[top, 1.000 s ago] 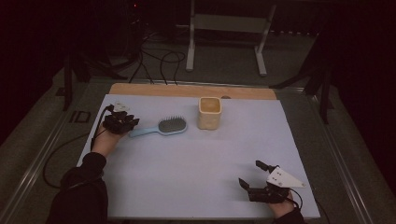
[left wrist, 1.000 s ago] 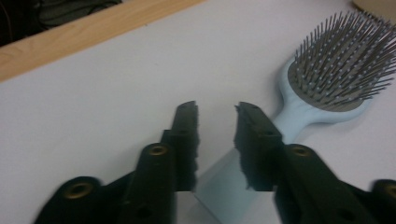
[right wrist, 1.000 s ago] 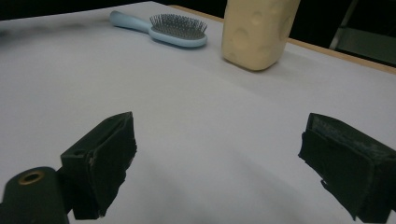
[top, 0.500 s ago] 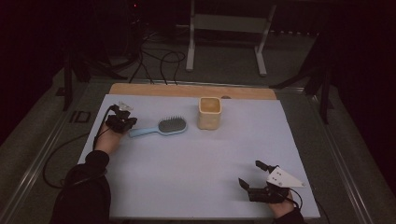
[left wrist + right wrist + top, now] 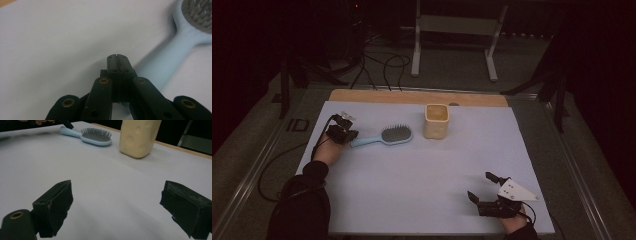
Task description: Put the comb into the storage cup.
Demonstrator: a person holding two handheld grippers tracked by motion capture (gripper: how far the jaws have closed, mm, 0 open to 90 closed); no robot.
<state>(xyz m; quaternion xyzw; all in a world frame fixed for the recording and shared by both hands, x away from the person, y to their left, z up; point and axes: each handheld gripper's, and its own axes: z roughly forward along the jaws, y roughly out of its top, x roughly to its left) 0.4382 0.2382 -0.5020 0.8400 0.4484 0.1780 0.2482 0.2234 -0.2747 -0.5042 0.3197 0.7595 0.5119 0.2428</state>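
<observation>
A light-blue hairbrush point(image 5: 384, 136) lies bristles-up on the white table, with its handle pointing left. My left gripper point(image 5: 344, 133) sits at the handle's end. In the left gripper view its jaws point(image 5: 117, 58) are pressed together with nothing between them, and the brush handle point(image 5: 167, 58) passes just to their right. A pale yellow cup point(image 5: 435, 121) stands upright right of the brush head. My right gripper point(image 5: 480, 186) rests near the front right edge, wide open and empty point(image 5: 117, 202). It faces the brush point(image 5: 93, 135) and the cup point(image 5: 138, 137).
The white sheet point(image 5: 412, 185) covers the table, with a wooden strip point(image 5: 412, 97) along the far edge. Cables and a metal stand point(image 5: 452, 30) are on the floor beyond. A cable trails off the table's left side.
My left hand has shifted only slightly beside the brush handle. The brush, the cup and the right gripper have not moved.
</observation>
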